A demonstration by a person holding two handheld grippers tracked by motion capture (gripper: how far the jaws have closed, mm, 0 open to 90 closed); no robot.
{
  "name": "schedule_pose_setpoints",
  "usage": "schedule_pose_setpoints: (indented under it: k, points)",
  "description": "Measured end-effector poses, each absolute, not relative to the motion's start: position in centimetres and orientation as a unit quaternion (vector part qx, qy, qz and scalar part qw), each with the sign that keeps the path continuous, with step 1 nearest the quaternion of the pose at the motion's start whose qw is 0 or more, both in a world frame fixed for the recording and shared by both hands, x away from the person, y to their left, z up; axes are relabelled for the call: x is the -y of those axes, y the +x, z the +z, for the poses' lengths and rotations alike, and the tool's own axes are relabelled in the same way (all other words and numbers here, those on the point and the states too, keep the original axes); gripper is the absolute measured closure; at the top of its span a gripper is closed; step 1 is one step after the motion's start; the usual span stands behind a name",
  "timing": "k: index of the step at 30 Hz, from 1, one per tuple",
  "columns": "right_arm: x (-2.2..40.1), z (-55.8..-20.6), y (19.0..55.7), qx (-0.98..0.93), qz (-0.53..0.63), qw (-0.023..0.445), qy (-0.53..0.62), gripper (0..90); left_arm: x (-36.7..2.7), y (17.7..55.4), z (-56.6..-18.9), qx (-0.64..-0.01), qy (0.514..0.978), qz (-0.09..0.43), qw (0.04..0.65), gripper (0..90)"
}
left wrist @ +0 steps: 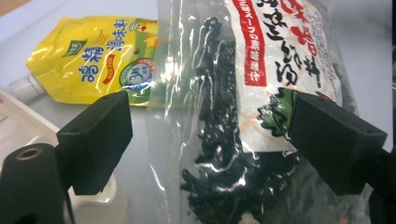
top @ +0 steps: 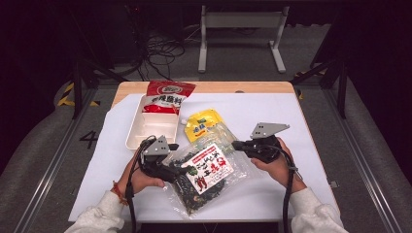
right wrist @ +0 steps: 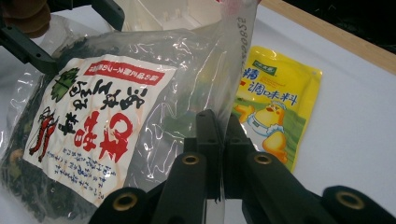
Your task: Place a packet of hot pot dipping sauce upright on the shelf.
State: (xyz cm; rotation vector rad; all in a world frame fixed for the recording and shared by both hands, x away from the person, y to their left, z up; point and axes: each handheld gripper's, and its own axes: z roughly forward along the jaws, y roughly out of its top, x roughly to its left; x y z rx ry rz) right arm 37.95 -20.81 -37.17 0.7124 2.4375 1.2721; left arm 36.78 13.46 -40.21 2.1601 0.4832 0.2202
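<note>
Seaweed bag (top: 206,175) lies near, right tool (right wrist: 218,140) pinching its clear edge. Left tool (left wrist: 210,140) gapes wide around it, ungripped. White tray (top: 141,133) probably awaits it; transfer barely begun.

Three food packets share the table — one clear bag of dark dried greens (top: 206,177), caught in the closed right jaws and lying between the open left jaws; one yellow spouted pouch (top: 203,124) just beyond the jaws; one red packet (top: 166,96) farther off. One white tray (top: 145,133) — beside the left jaws. Two grippers, left gripper (top: 180,170) and right gripper (top: 235,144).
</note>
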Motion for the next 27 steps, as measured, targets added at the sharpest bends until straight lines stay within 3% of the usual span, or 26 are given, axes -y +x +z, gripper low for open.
schedule_pose_setpoints:
  k: [10,14,21,24,27]
  points:
    - [17.5,-35.2,38.4,-0.86,0.427,0.185,0.209,88.7,-13.1,38.1,-39.7,-0.196,0.901,0.042,0.384,16.7]
    - [16.0,-34.3,38.2,-0.862,0.423,0.206,0.188,88.8,-13.6,38.6,-39.6,-0.203,0.9,0.036,0.385,19.3]
    - [13.3,-32.4,37.7,-0.868,0.421,0.229,0.13,89.1,-14.3,39.2,-39.2,-0.19,0.888,0.012,0.418,14.1]
    - [12.5,-31.9,37.7,-0.872,0.412,0.237,0.113,89.0,-14.3,39.1,-39.0,-0.179,0.892,0.011,0.415,22.1]
    - [11.9,-31.5,37.7,-0.876,0.405,0.24,0.102,88.8,-14.6,39.3,-39.0,-0.18,0.893,0.016,0.413,39.7]
